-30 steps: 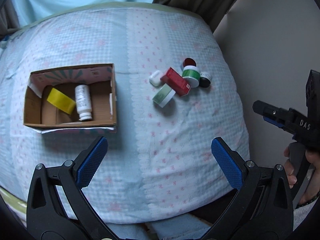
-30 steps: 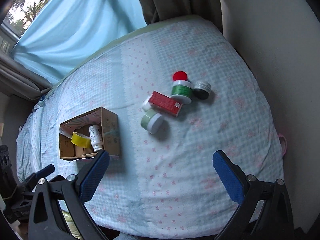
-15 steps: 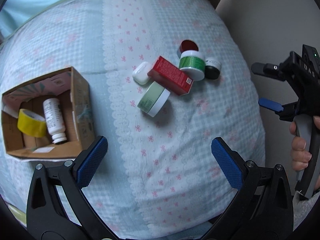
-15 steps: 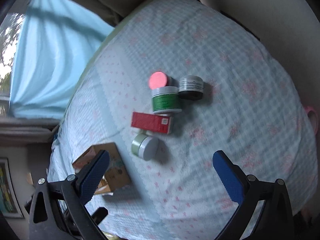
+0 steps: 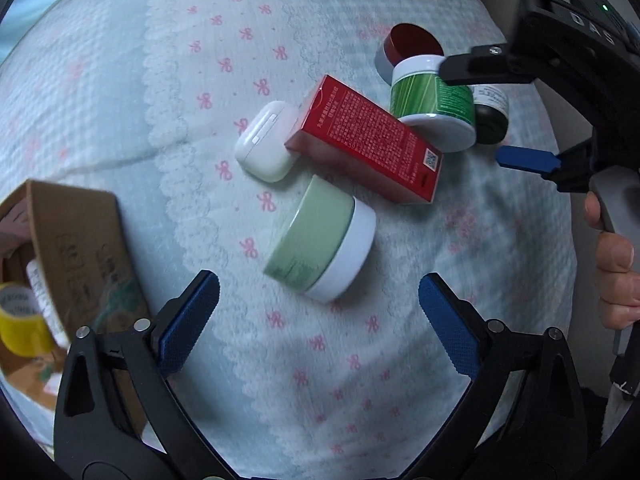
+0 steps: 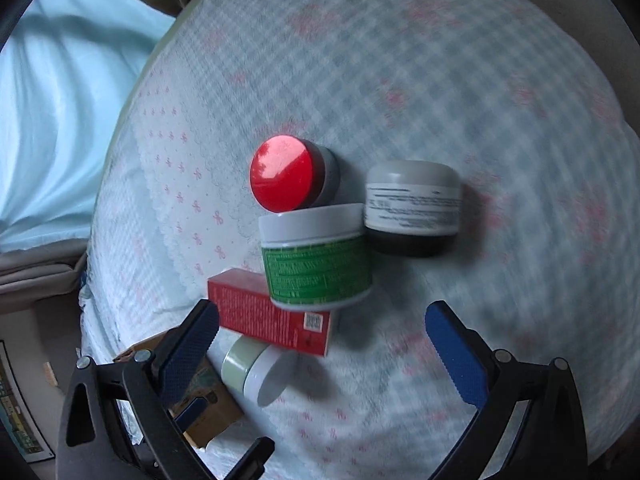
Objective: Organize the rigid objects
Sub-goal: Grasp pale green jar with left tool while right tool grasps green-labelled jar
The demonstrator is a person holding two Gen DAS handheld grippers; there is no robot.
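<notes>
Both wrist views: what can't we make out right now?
- Left wrist: cardboard box cut off by the frame edge; most contents unseen.
- Left wrist: black jar partly hidden by the right gripper.
- Right wrist: white earbud case absent, behind the red box.
- Right wrist: jar labels blurred.

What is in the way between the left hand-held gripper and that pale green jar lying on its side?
Nothing visible. The left hand-held gripper hangs open just short of the pale green jar, with only bare bedspread between them. The red box and white case lie beyond the jar, so they do not block the approach.
</notes>
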